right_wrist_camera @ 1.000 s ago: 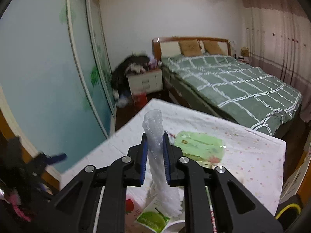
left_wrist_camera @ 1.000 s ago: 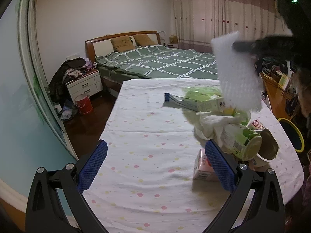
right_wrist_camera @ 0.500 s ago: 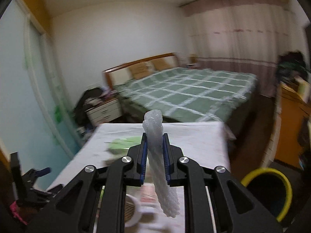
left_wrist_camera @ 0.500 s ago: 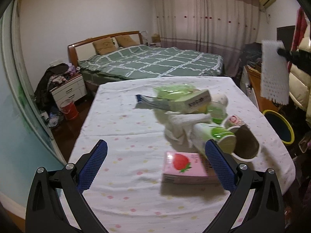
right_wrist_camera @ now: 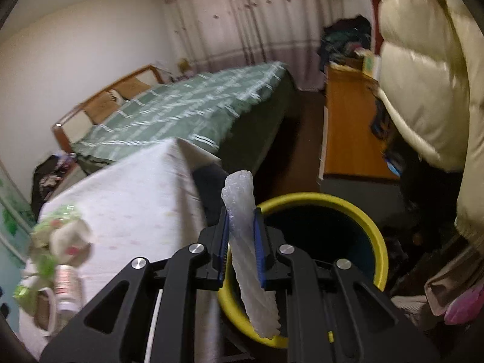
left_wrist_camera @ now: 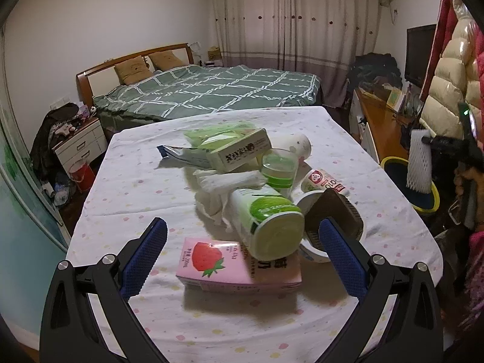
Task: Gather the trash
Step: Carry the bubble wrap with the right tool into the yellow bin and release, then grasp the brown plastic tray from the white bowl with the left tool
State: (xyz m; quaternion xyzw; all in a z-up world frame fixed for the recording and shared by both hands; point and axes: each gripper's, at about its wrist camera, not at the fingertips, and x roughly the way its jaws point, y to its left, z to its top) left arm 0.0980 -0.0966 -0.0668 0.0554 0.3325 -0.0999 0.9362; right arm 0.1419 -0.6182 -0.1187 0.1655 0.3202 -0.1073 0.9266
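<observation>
You can see a strawberry picture on the pink carton (left_wrist_camera: 239, 269). The writing on it and on the box (left_wrist_camera: 242, 153) is too small to read.

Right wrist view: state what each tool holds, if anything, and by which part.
The right tool is shut on the white foam net sleeve, pinched across its upper-middle, lower end hanging over the yellow-rimmed bin. The left tool is open and holds nothing.

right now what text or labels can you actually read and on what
"200mL": pink strawberry carton, beside the strawberry picture; its other print is unclear.
Dark Chinese characters: tan box, too unclear to quote.
Red print: small white cup, too blurred to read.
Right wrist view: all blurred, nothing readable.
</observation>
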